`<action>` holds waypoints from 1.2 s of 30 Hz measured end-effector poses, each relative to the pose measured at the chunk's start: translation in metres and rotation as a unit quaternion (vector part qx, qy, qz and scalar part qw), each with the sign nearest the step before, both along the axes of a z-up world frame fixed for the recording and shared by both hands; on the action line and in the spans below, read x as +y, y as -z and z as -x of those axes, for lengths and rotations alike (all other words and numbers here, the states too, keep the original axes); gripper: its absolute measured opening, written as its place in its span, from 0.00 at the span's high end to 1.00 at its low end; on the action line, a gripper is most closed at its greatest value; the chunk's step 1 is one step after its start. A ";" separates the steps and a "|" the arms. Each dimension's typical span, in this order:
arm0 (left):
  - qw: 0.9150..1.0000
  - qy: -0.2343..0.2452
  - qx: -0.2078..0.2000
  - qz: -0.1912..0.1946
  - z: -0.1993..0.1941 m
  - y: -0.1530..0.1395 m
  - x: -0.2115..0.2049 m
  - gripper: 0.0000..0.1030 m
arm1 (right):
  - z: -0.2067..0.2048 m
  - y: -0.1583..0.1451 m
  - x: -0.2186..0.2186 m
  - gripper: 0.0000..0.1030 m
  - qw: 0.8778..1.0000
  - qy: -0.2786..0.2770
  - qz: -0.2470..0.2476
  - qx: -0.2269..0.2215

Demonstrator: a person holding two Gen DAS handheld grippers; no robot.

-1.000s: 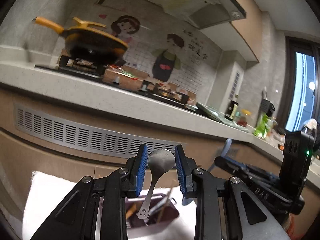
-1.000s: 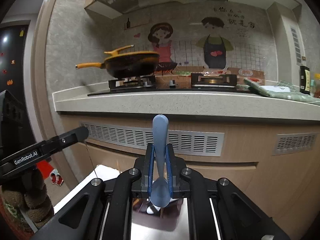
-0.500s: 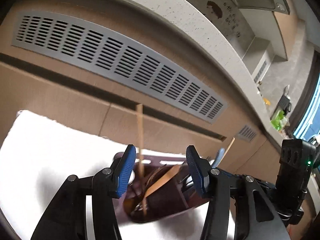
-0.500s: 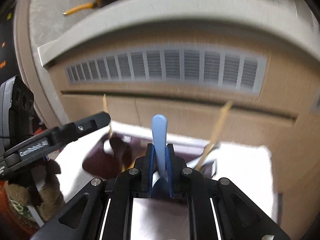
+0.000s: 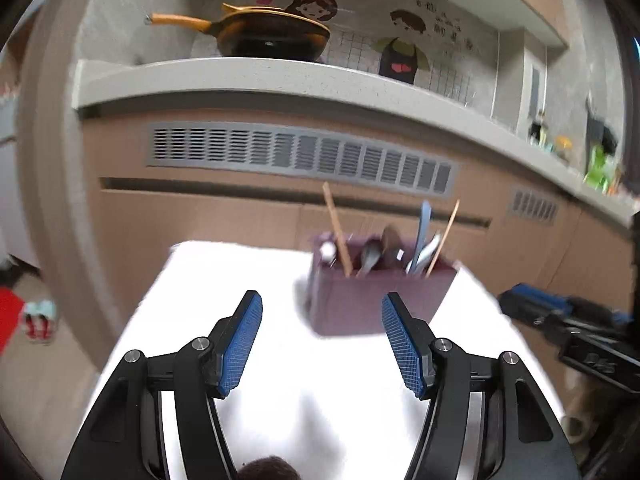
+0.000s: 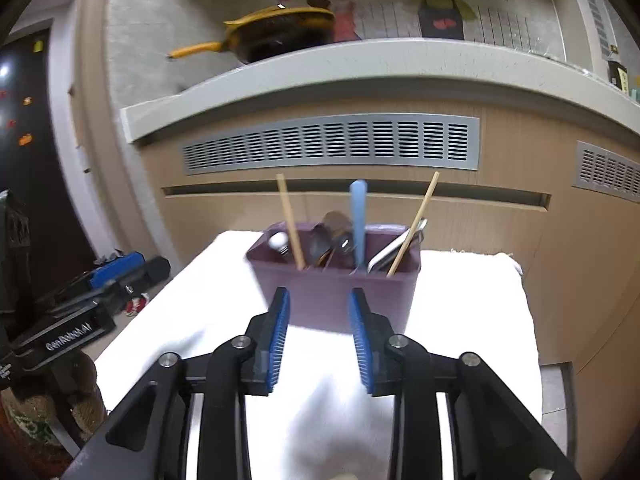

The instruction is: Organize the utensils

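Behind the white-covered table (image 6: 460,300), a brown cabinet front (image 6: 440,224) with a grey ventilation grille (image 6: 332,144) fills your background, topped by a pale stone countertop (image 6: 360,60). On that countertop sits a dark frying pan (image 6: 280,34) with a yellow handle.

Toward the far edge of the table you have the purple utensil holder (image 6: 336,292), standing upright on the white cloth. Its compartments hold the sorted utensils:
- a blue spoon (image 6: 358,220), handle up, in the middle-right section;
- two wooden chopsticks, one (image 6: 291,224) leaning in the left part and one (image 6: 412,226) leaning right in the right-hand section;
- a metal spoon (image 6: 396,246) lying against the right chopstick;
- dark spoons (image 6: 328,236) in the centre section, too blurred to separate.

Your left gripper (image 5: 322,340) is spread wide, with nothing between its blue pads (image 5: 240,344); its jaws have just been opening. It sits over the near part of the cloth, well short of the holder.

Your right gripper (image 6: 320,336) is partly spread, also with nothing between its pads (image 6: 360,336); its jaws have just been opening. Its fingertips line up with the near wall of the holder in the right wrist view; whether they touch it cannot be told.

Each gripper appears at the side edge of the other's view.
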State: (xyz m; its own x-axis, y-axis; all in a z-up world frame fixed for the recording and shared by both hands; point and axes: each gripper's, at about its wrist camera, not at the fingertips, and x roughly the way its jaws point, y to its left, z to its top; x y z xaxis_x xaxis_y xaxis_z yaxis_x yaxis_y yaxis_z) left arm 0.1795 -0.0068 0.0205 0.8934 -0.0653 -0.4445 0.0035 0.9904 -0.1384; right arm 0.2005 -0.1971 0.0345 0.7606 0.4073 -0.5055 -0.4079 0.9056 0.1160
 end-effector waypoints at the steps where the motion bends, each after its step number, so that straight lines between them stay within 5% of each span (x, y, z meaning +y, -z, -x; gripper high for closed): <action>1: 1.000 -0.010 0.006 -0.012 0.011 0.001 -0.003 0.39 | 0.011 0.002 0.000 0.66 1.000 0.000 0.000 0.000; 11: 0.998 -0.013 0.027 -0.047 0.076 0.011 -0.026 0.39 | 0.075 0.012 -0.001 0.65 1.000 0.028 0.009 -0.004; 36: 0.999 0.005 0.031 -0.035 0.080 0.002 -0.030 0.39 | 0.085 0.011 0.001 0.62 0.999 0.024 0.024 -0.007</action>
